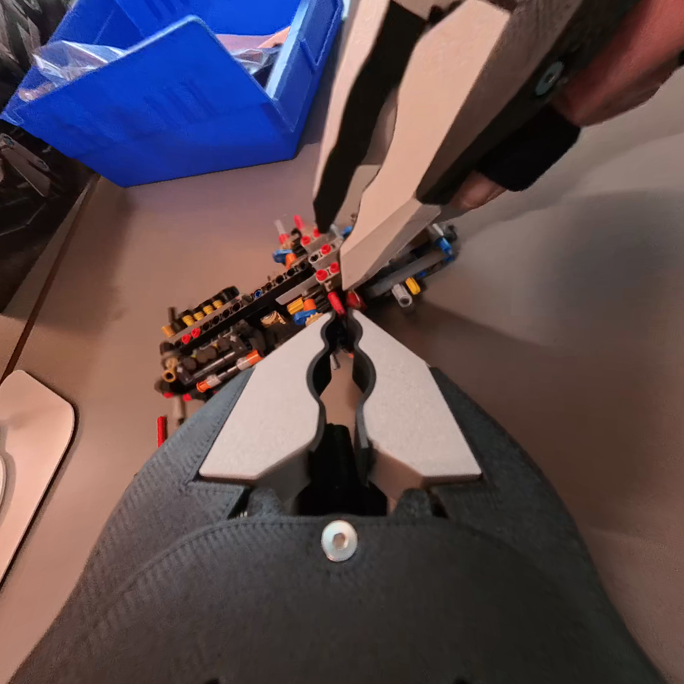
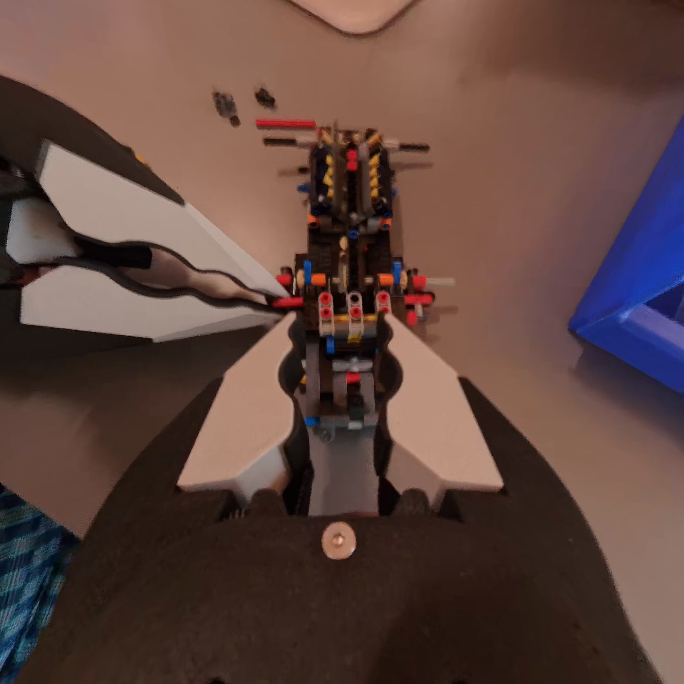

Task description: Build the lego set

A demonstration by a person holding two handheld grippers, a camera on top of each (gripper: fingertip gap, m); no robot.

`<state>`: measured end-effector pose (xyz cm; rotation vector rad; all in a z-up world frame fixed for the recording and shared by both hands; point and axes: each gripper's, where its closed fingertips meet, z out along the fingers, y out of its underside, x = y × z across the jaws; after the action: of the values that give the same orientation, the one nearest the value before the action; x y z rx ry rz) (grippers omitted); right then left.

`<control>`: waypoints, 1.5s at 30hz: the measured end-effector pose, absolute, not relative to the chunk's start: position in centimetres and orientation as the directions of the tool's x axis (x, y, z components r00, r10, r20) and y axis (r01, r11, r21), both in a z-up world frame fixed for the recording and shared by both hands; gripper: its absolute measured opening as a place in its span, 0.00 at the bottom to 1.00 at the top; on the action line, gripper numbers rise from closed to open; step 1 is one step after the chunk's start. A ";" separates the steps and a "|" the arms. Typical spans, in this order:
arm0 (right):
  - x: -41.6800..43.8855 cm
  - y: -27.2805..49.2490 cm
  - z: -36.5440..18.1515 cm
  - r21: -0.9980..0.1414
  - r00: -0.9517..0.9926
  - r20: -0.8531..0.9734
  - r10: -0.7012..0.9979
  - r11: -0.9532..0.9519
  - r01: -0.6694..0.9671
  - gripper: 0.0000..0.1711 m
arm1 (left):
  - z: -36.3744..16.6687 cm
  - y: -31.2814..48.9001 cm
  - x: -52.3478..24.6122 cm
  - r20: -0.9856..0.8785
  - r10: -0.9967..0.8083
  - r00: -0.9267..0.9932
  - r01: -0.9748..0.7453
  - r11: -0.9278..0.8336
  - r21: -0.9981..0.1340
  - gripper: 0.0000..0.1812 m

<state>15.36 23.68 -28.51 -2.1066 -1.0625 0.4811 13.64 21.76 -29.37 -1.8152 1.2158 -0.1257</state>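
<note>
Beige and bare, the desk (image 1: 555, 333) carries a long, half-built lego model (image 2: 349, 229) lying flat near its middle, with a blue bin (image 1: 166, 96) just behind the model and a few clear bags showing inside it

The right claw (image 2: 342, 322) straddles the near end of the model, its two white fingers pressed against the sides of the grey frame, so it looks clenched on the model to steady it. The left claw (image 1: 342, 318) comes in at the model's side, its tips pinched nearly together on a small red pin (image 2: 287, 302) that it is working at the model's flank

By my judgement the model is light but knobbly and easy to break: many small pegs and rods stick out, and a hard squeeze or a twist could pop beams apart. The stiff grey frame at the end seems the safest place to hold; the yellow and black engine part farther along looks fiddlier

Beyond the model's far end lie a loose red rod (image 2: 285, 123), a dark rod and some tiny dark bits, all clear of the work. A pale board corner (image 1: 29, 444) sits off past that end too
</note>
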 end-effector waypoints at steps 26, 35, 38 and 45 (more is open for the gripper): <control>19.5 22.6 -29.2 -0.715 0.631 0.034 0.775 -0.422 0.557 0.35 | -27.1 23.7 8.3 -0.337 -0.794 0.505 -0.608 -0.051 -0.792 0.18; 20.6 21.7 -31.5 -0.659 0.687 0.079 0.722 -0.480 0.580 0.36 | -30.1 29.1 2.7 -0.225 -0.823 0.521 -0.624 -0.188 -0.759 0.31; 20.4 21.5 -32.0 -0.656 0.692 0.055 0.720 -0.497 0.569 0.36 | -31.5 29.1 3.2 -0.162 -0.863 0.478 -0.649 -0.223 -0.727 0.30; 20.8 21.9 -32.0 -0.663 0.713 0.050 0.699 -0.511 0.547 0.32 | -31.9 27.8 4.8 -0.100 -0.895 0.434 -0.659 -0.240 -0.713 0.22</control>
<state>20.76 21.93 -32.00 -2.2458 -0.9419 0.2935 4.75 27.75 -31.85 -1.9899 1.3059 -0.4322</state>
